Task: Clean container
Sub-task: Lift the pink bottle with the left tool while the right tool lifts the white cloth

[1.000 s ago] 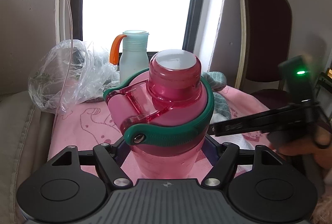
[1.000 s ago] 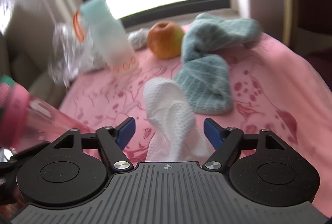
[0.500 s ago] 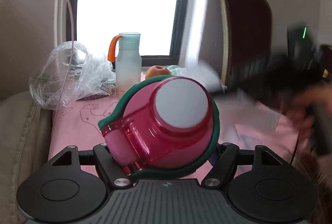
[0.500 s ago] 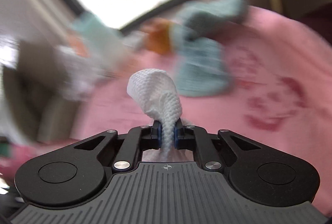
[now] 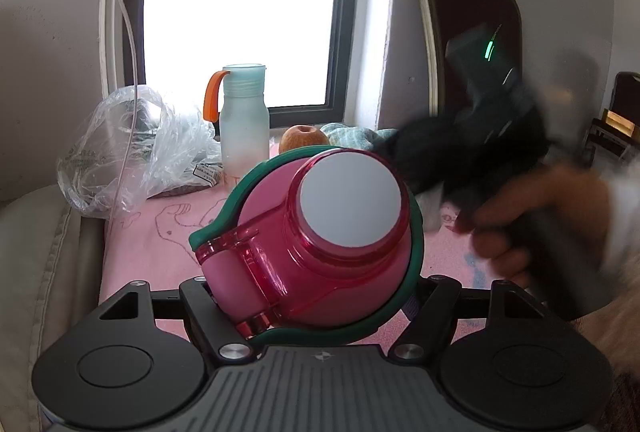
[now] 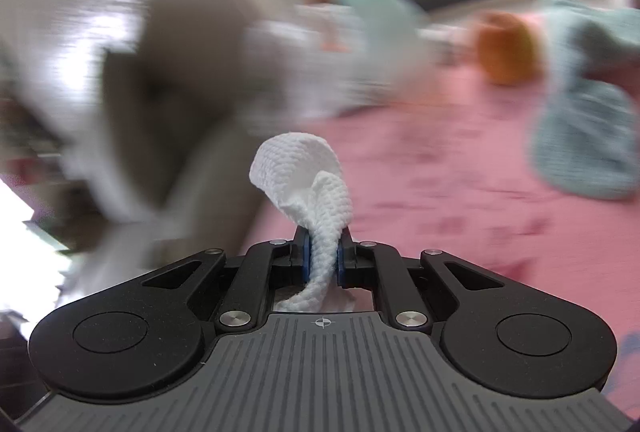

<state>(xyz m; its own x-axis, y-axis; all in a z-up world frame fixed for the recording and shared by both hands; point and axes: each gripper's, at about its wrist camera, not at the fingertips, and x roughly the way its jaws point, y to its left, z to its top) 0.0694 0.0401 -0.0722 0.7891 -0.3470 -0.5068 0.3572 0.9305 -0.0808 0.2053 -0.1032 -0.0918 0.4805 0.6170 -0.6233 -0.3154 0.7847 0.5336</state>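
Pink cloth (image 5: 160,256) covers the table by the window (image 5: 244,8). Left gripper (image 5: 312,296) grips the pink bottle (image 5: 316,252); right gripper (image 6: 323,256) pinches a white cloth (image 6: 308,184).

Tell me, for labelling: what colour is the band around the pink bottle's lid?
Dark green band on the pink bottle; clearest in the left wrist view.

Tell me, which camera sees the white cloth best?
The right wrist view: the white cloth sits sharp and close, pinched in the right gripper. The left wrist view shows only a blurred white bit, so I cannot tell there.
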